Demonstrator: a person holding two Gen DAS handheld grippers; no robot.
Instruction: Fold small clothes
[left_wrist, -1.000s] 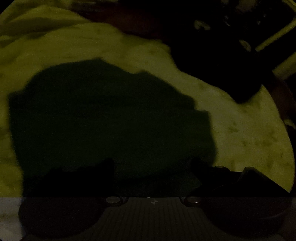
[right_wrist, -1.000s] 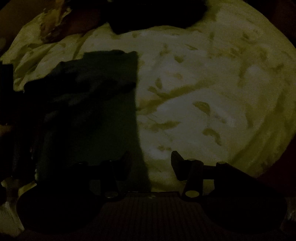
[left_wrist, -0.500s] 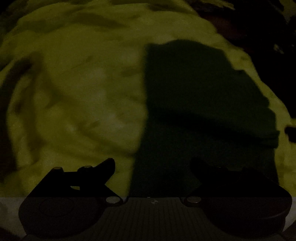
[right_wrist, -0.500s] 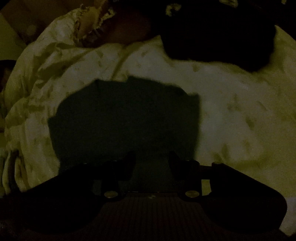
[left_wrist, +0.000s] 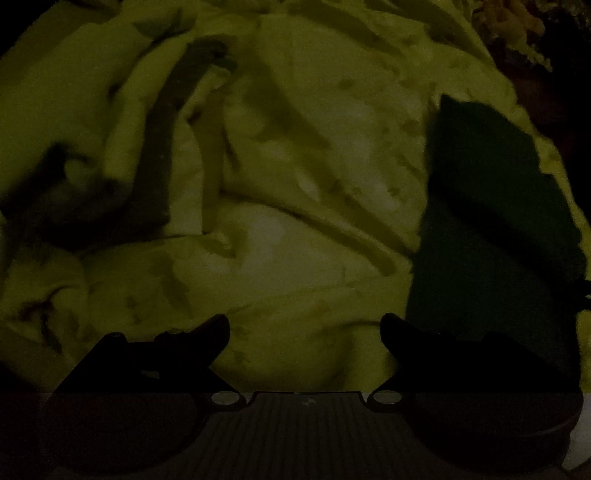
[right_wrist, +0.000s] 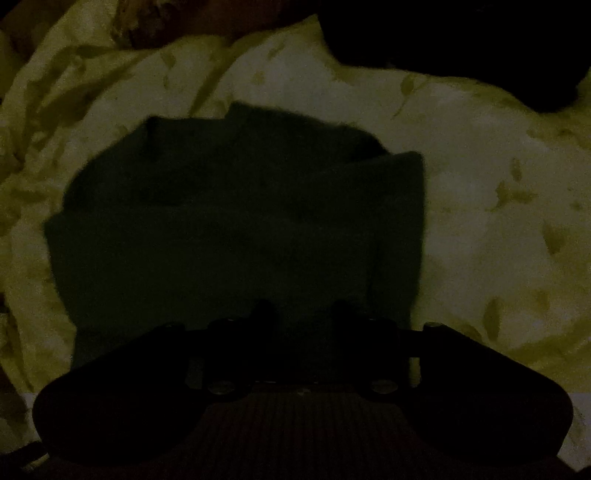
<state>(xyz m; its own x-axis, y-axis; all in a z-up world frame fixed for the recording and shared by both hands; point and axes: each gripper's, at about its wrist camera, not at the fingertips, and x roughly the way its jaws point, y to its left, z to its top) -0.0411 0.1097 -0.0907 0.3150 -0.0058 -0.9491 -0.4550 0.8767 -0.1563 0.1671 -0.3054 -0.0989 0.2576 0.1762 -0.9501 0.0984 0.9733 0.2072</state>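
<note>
While the right tool (right_wrist: 299, 314) opens over the folded dark garment (right_wrist: 236, 229), left tool (left_wrist: 304, 332) gapes empty — orientation unclear.

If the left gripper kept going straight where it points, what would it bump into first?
Most likely the rumpled pale yellow-green bedsheet: the left gripper is open over bare sheet, and the dark green folded garment lies off to its right. Depth is hard to judge.

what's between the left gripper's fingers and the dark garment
Only bare, rumpled bedsheet, as the left wrist view shows. The left gripper stands open over the sheet; the dark garment lies off to the picture's right.
</note>
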